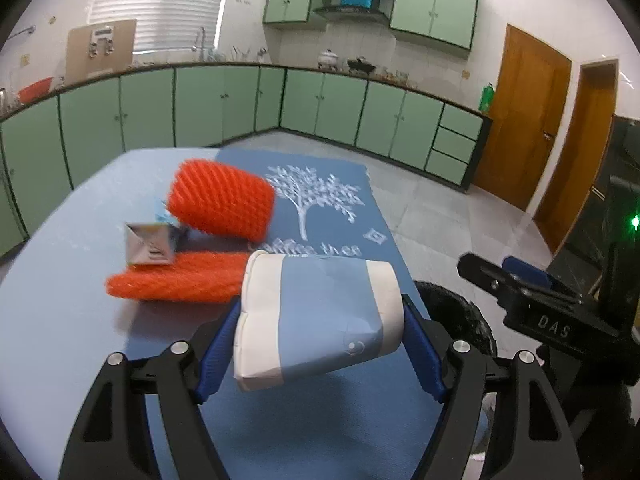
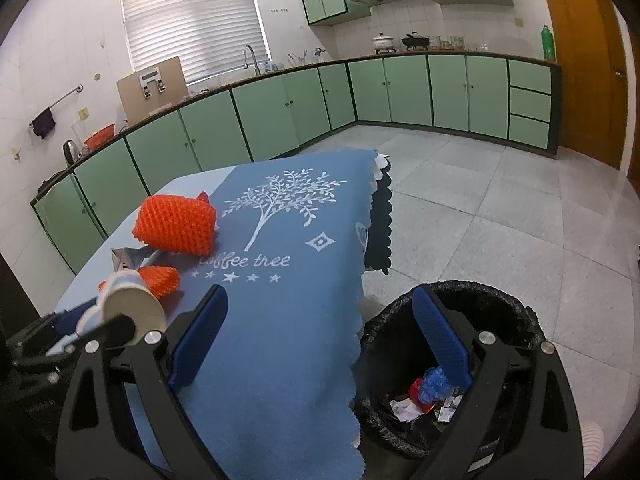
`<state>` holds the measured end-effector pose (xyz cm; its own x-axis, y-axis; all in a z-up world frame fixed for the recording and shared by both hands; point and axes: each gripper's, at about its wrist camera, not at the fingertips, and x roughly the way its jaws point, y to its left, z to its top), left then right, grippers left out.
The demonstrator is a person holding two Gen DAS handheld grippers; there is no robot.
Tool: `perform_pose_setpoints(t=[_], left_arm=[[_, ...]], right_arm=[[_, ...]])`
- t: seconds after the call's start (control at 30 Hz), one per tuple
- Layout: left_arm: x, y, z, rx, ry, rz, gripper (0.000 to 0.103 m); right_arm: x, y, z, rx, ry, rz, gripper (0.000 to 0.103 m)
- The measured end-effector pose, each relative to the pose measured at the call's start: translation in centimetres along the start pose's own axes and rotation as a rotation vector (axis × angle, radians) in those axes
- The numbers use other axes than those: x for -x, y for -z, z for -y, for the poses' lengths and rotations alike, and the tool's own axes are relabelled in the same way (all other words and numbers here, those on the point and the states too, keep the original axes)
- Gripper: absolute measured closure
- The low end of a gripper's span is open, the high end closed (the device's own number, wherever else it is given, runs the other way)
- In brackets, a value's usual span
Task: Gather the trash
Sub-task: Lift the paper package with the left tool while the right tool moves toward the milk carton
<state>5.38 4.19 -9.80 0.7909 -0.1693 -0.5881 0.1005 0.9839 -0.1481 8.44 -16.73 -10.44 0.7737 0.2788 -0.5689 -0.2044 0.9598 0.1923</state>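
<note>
You are pinching a blue-and-white paper cup (image 1: 320, 316) in your left gripper (image 1: 320, 344) jaws above the desk (image 1: 60, 320); your right gripper (image 2: 320, 336) jaws are standing spread, empty.

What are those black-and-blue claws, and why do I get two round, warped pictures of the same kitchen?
A person holds a claw in each hand; each carries a wide-angle camera looking along its fingers. The left gripper clamps a blue-and-white paper cup. The right gripper is open and empty, beside a black-lined trash bin holding scraps. On the blue tablecloth remain two orange foam nets and a silvery wrapper.
</note>
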Motion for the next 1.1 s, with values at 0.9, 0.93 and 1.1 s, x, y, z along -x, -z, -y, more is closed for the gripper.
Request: perform_pose_setpoints(t=[0.9, 0.93, 1.1], left_arm=[[3.7, -0.7, -16.7, 0.154, -0.322, 0.078, 0.028], [3.7, -0.7, -17.3, 0.161, -0.325, 0.075, 0.028], [3.3, -0.8, -19.9, 0.187, -0.341, 0.068, 0.028]], right_arm=[[-7.0, -2.3, -18.0, 0.164, -0.221, -0.038, 0.012], [-7.3, -2.2, -18.6, 0.164, -0.222, -0.043, 0.013], [-8.9, -1.7, -21.5, 0.163, -0.206, -0.062, 0.016]])
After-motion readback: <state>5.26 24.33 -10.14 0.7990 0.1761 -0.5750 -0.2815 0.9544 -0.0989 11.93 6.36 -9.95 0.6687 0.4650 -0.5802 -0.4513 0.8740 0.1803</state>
